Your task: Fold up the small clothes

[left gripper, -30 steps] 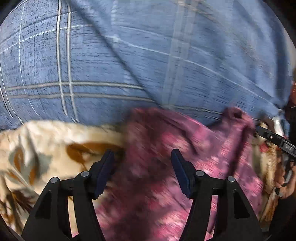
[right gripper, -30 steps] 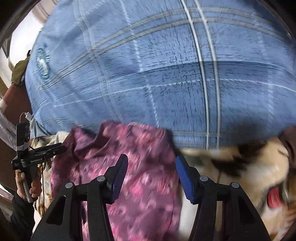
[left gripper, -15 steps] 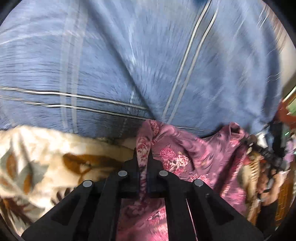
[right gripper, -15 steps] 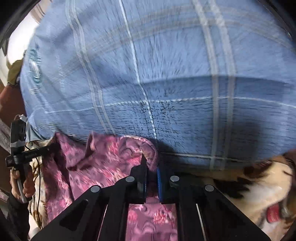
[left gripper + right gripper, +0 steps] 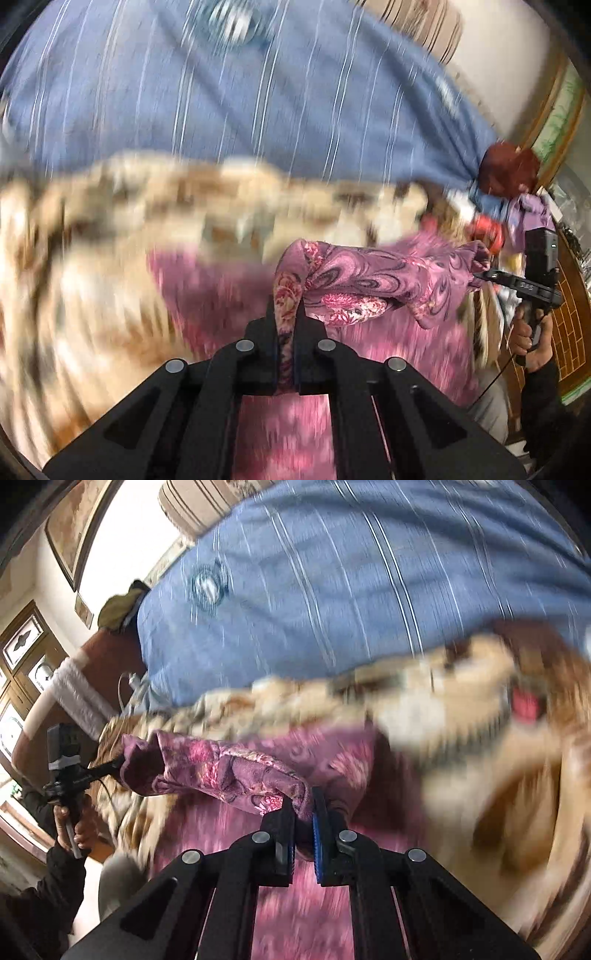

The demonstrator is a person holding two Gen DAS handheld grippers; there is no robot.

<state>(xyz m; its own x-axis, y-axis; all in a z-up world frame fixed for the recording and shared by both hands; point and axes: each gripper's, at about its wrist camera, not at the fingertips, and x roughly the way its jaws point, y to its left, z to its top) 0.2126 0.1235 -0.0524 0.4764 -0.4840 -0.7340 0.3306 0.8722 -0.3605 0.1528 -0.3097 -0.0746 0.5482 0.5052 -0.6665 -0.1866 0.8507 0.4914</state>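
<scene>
A small pink and purple flowered garment (image 5: 373,280) hangs stretched between my two grippers above a cream and brown blanket (image 5: 110,229). My left gripper (image 5: 286,332) is shut on one corner of it. My right gripper (image 5: 303,819) is shut on the other corner (image 5: 236,771). The rest of the garment (image 5: 306,897) lies blurred below the jaws. In each view the other gripper shows at the far end of the cloth (image 5: 532,284) (image 5: 70,771).
A blue checked bedspread (image 5: 240,96) covers the bed beyond the blanket. Clothes (image 5: 517,199) are piled at the bed's right end. A wooden cabinet (image 5: 22,657) and a framed picture (image 5: 74,524) stand by the wall.
Both grippers closed on the garment's top corners and have lifted it off the blanket, pulling back; the views now tilt up toward the room.
</scene>
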